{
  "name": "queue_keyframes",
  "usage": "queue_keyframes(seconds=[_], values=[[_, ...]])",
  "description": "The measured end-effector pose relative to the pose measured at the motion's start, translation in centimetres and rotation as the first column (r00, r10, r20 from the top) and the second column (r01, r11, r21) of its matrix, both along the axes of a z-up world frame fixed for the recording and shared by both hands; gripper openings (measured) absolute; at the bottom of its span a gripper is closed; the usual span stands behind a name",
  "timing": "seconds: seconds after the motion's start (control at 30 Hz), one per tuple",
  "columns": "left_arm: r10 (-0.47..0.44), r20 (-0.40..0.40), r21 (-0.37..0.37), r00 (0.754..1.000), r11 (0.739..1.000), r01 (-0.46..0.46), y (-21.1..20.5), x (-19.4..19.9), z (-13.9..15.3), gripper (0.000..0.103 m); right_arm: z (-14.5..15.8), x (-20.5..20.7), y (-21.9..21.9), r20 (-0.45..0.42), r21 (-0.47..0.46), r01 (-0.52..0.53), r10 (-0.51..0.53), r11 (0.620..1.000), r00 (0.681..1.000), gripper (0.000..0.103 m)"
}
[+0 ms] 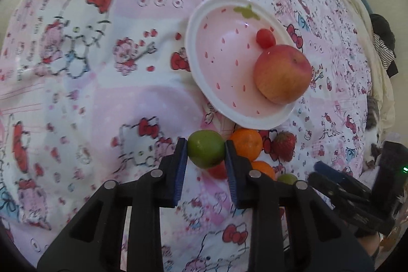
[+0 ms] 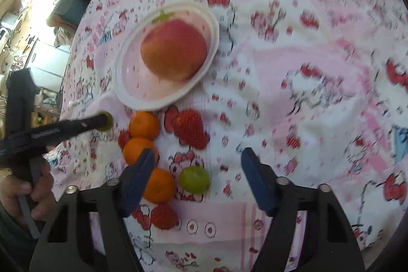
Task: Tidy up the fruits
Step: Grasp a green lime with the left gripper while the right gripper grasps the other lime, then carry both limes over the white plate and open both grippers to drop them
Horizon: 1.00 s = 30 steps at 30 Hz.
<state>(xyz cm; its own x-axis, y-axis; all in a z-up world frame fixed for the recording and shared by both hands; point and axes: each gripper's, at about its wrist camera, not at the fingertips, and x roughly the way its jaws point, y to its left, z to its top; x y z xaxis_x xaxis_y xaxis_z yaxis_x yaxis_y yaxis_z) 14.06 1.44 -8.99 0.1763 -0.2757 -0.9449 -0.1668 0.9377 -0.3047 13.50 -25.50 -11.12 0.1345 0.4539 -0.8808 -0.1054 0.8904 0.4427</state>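
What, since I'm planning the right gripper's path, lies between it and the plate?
In the right wrist view, a strawberry lies on the cloth between the open right gripper and the plate, with two oranges just left of that line.

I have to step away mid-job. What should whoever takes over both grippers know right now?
Left gripper: shut on a green fruit.
Right gripper: open, empty, above the loose fruit.
Bowl: holds the apple and a small red fruit.
Left on the cloth: three oranges, two strawberries, another green fruit, and a small red one.
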Motion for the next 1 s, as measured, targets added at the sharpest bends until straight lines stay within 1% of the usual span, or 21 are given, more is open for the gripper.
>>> queue_keyframes(seconds=[0.03, 0.13, 0.17, 0.2, 0.33, 0.43, 0.47, 0.5, 0.53, 0.57, 0.63, 0.73, 0.8, 1.0], values=[[0.008, 0.0, 0.001, 1.0, 1.0, -0.008, 0.4, -0.3, 0.2, 0.025, -0.2, -0.1, 0.1, -0.01, -0.003, -0.005, 0.005, 1.0, 1.0, 0.063], [0.032, 0.005, -0.001, 0.999, 0.999, -0.032, 1.2, -1.4, 0.7, 0.025, -0.8, -0.5, 0.5, -0.033, -0.006, -0.032, 0.032, 0.999, 0.999, 0.054], [0.033, 0.009, 0.002, 0.999, 0.999, -0.033, 1.3, -1.7, 0.8, 0.025, -1.1, -0.7, 0.8, -0.052, 0.002, -0.049, 0.049, 0.999, 0.997, 0.049], [0.034, 0.012, 0.006, 0.999, 0.999, -0.034, 1.5, -2.0, 0.9, 0.025, -1.4, -0.7, 0.9, -0.067, 0.002, -0.058, 0.058, 0.998, 0.996, 0.047], [0.039, 0.028, 0.02, 0.999, 0.999, -0.04, 1.5, -3.1, 0.9, 0.025, -2.4, -0.8, 1.2, -0.098, -0.018, -0.068, 0.066, 0.998, 0.993, 0.047], [0.039, 0.032, 0.02, 0.999, 0.999, -0.04, 1.0, -3.6, 0.7, 0.025, -2.8, -0.8, 1.8, -0.101, -0.044, -0.092, 0.088, 0.995, 0.991, 0.047], [0.033, 0.037, 0.03, 0.999, 0.999, -0.034, 0.9, -3.7, 0.7, 0.025, -2.9, -0.8, 2.0, -0.096, -0.054, -0.1, 0.094, 0.994, 0.991, 0.044], [0.03, 0.041, 0.04, 0.999, 0.999, -0.031, 0.7, -3.7, 0.7, 0.025, -2.9, -0.8, 2.2, -0.094, -0.047, -0.111, 0.106, 0.993, 0.99, 0.036], [0.03, 0.042, 0.043, 0.999, 0.999, -0.031, 0.6, -3.8, 0.6, 0.025, -2.8, -0.9, 2.5, -0.096, -0.041, -0.125, 0.121, 0.991, 0.988, 0.032], [0.03, 0.04, 0.038, 0.999, 0.999, -0.031, 0.4, -3.8, 0.5, 0.025, -2.7, -1.0, 2.7, -0.082, -0.056, -0.137, 0.132, 0.989, 0.988, 0.032], [0.027, 0.046, 0.031, 0.999, 0.999, -0.028, 0.2, -3.7, 0.6, 0.025, -2.5, -1.1, 2.6, -0.069, -0.056, -0.137, 0.133, 0.989, 0.989, 0.032], [0.021, 0.061, 0.042, 0.998, 0.999, -0.024, -0.1, -3.5, 0.9, 0.025, -1.8, -1.1, 1.9, -0.05, -0.013, -0.109, 0.109, 0.994, 0.993, 0.032], [0.02, 0.062, 0.041, 0.998, 0.999, -0.022, -0.2, -3.4, 0.8, 0.025, -0.9, -1.0, 1.4, -0.009, -0.002, -0.089, 0.089, 0.996, 0.996, 0.032], [0.025, 0.073, 0.049, 0.997, 0.998, -0.028, 0.0, -3.3, 1.1, 0.025, 1.5, -0.4, 0.3, 0.07, 0.095, -0.024, 0.018, 0.995, 0.997, 0.032]])
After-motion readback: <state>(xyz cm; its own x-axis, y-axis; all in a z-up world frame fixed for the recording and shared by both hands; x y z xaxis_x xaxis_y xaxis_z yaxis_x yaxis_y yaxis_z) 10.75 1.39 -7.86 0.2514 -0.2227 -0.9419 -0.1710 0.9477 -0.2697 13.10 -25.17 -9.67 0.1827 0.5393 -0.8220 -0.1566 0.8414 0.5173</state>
